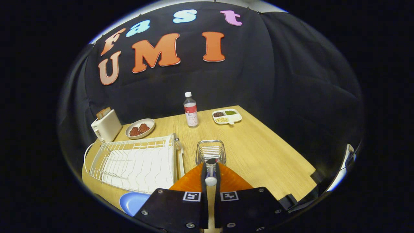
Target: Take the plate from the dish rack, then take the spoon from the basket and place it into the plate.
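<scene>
the gripper [211, 176] is closed on the spoon [210, 177], whose handle stands up between the two fingers, just this side of the small wire basket [210, 151] on the worktop [258, 152]. the blue plate [132, 202] lies low beside the fingers, in front of the white rack [136, 163]. beyond are a bottle [190, 110], a toaster [106, 125], a dish of brown food [140, 128] and a divided tray [227, 116].

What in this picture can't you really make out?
- Spoon: held between the closed fingers of the gripper; its bowl is hidden, so only the handle end shows.
- Orange plate: mostly covered by the gripper.
- Blue plate: cut off beside the dish rack.
- Wire basket: contents unclear.
- Tray: food too small to identify.
</scene>
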Available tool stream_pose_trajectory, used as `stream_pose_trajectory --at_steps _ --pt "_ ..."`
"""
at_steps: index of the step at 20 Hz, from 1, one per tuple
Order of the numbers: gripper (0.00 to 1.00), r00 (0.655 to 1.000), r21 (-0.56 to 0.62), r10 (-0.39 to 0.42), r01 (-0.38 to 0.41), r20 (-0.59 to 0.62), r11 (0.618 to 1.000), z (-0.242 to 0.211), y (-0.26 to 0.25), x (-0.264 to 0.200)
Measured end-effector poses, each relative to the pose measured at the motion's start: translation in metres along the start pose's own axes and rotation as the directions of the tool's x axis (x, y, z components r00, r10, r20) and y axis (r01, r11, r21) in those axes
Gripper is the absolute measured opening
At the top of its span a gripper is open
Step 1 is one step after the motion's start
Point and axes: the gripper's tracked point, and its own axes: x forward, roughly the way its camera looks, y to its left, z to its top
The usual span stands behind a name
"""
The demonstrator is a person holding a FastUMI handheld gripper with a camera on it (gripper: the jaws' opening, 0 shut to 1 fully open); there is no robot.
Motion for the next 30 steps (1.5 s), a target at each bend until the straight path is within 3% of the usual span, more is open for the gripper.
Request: stream_pose_trajectory --at_steps 7,14,18,24,30 --pt "0.07 0.999 0.023 0.025 -0.026 0.032 0.999 -0.002 0.017 -0.090" --pt "0.08 0.986 -0.013 0.166 -0.166 -0.001 0.986 -0.043 0.091 -0.138" --pt "0.07 0.962 -0.049 0.270 -0.272 -0.044 0.961 -0.074 0.138 -0.141" --pt "0.07 0.926 -0.102 0.358 -0.370 -0.120 0.923 -0.118 0.181 -0.116" --pt "0.08 0.914 -0.131 0.373 -0.394 -0.162 0.910 -0.138 0.188 -0.102"
